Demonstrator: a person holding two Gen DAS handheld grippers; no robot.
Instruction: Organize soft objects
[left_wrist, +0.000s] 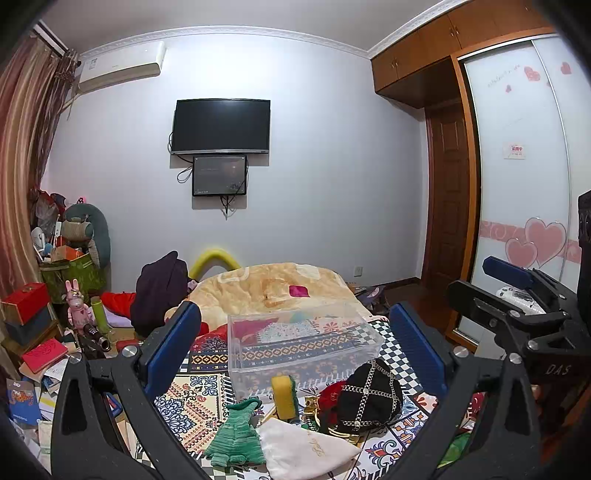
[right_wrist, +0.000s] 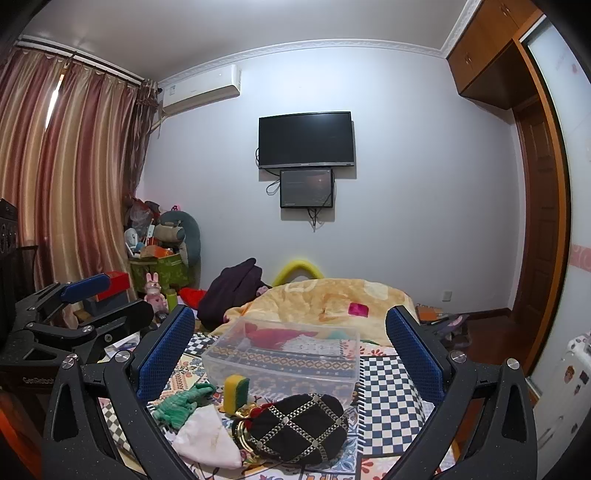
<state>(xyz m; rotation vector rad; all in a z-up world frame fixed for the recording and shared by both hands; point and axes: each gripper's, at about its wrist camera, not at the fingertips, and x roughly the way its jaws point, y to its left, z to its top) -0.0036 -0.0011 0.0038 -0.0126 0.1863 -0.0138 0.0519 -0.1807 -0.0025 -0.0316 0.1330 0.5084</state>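
both grippers hover with blue fingers spread wide, gripping nothing: the left gripper (left_wrist: 295, 347) and the right gripper (right_wrist: 290, 349). nearest on the patterned bedspread (right_wrist: 388, 384) lie a white pouch (left_wrist: 306, 448), a green knit piece (left_wrist: 236, 435) and a black chain-trimmed cap (right_wrist: 295, 428). a yellow sponge (left_wrist: 283, 400) stands upright just behind, before the clear plastic box (left_wrist: 299, 343). beyond is a yellow blanket (left_wrist: 280, 284).

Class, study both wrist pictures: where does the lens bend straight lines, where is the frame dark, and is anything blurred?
Left wrist view: the ceiling moulding bows into an arc, the corners are black, and the wardrobe door curves. Right wrist view: the curtain rail bends, the edges darken, light glows through the fabric, and the clear box looks sharp.
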